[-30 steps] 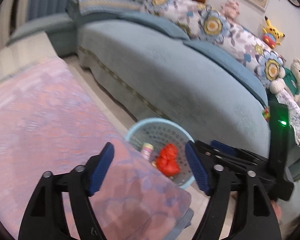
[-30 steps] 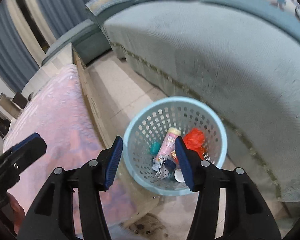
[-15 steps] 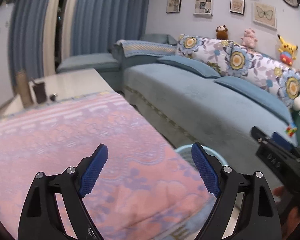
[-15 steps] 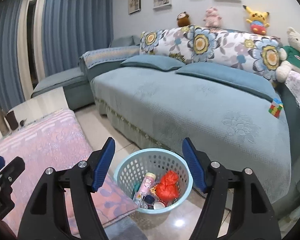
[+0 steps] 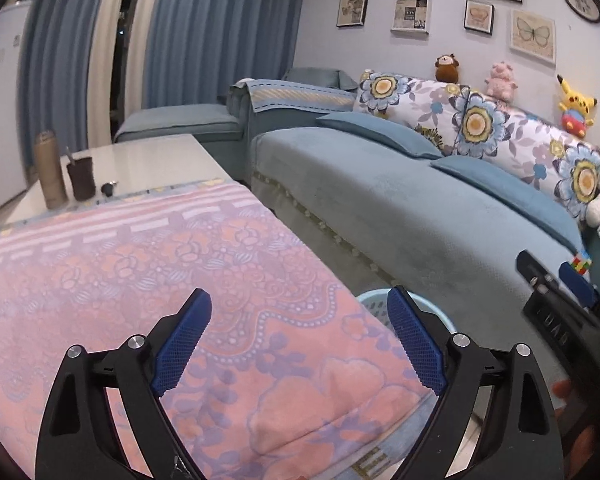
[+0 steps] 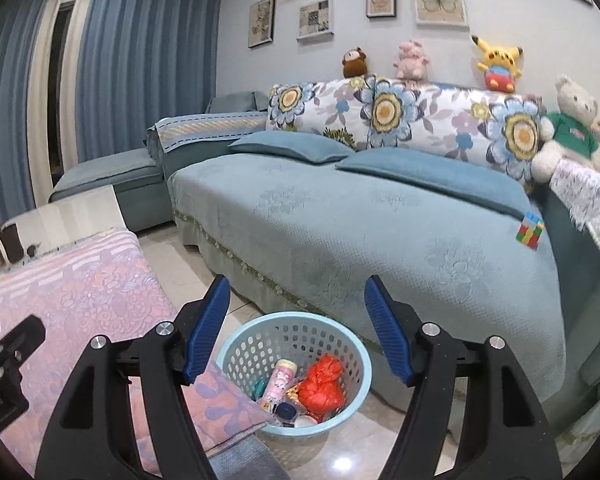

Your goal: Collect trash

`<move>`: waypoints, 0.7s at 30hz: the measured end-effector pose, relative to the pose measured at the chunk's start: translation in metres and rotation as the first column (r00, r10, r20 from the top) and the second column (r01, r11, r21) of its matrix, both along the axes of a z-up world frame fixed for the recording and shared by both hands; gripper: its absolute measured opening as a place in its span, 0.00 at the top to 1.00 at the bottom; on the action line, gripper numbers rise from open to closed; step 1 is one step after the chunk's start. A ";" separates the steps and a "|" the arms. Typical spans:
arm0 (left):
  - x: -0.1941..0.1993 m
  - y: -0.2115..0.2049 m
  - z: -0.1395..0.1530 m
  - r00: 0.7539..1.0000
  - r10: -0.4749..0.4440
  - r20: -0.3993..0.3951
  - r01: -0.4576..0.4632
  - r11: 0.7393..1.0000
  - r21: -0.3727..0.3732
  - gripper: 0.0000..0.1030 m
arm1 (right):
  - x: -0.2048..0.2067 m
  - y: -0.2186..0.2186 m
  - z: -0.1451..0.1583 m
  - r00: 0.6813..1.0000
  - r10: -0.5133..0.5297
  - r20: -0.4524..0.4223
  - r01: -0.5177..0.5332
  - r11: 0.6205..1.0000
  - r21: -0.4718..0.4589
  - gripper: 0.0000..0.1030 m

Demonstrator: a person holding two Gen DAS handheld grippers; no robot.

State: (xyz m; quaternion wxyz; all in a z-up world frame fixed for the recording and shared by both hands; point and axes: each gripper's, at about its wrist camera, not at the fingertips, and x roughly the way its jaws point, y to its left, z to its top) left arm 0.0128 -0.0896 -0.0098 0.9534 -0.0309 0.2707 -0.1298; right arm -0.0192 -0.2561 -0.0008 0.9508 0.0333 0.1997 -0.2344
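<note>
Trash sits gathered in the pale blue basket (image 6: 294, 372), which stands on the floor between the tabletop's pink cloth (image 6: 80, 292) and the long blue sofa (image 6: 360, 232). Taking the basket as our landmark and reading its contents left to right in the right wrist view, we see a teal bit against the near wall, a pink printed bottle (image 6: 278, 384) leaning upright, a dark round cap and a white cup low at the front, and a crumpled red bag (image 6: 322, 386) to the right.

To the left of the basket we hold the left tool (image 5: 299, 344) over the pink cloth; its jaws have just been opening and stand wide, with nothing between them. Above the basket's near rim we hold the right tool (image 6: 296, 330), its jaws spread and bare after opening moments ago.

The right wrist view looks down into the basket and shows what lies inside; the left wrist view catches only a sliver of its rim beyond the cloth's edge. The left wrist view alone shows clearly the far end of the tabletop (image 5: 148, 160), well beyond the basket, with a tan cylinder (image 5: 51, 170) and a dark cup (image 5: 81, 178) on it. The right wrist view alone shows a white bear (image 6: 568, 128) in green on the sofa's far right, and it gives a colourful cube (image 6: 530, 230) on the seat plainly.
</note>
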 end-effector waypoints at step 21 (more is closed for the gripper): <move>-0.001 0.014 0.005 0.998 0.052 0.022 -0.051 0.998 -0.041 0.13 | 0.000 0.007 0.005 1.000 0.008 -0.004 -0.008 1.000 -0.025 0.31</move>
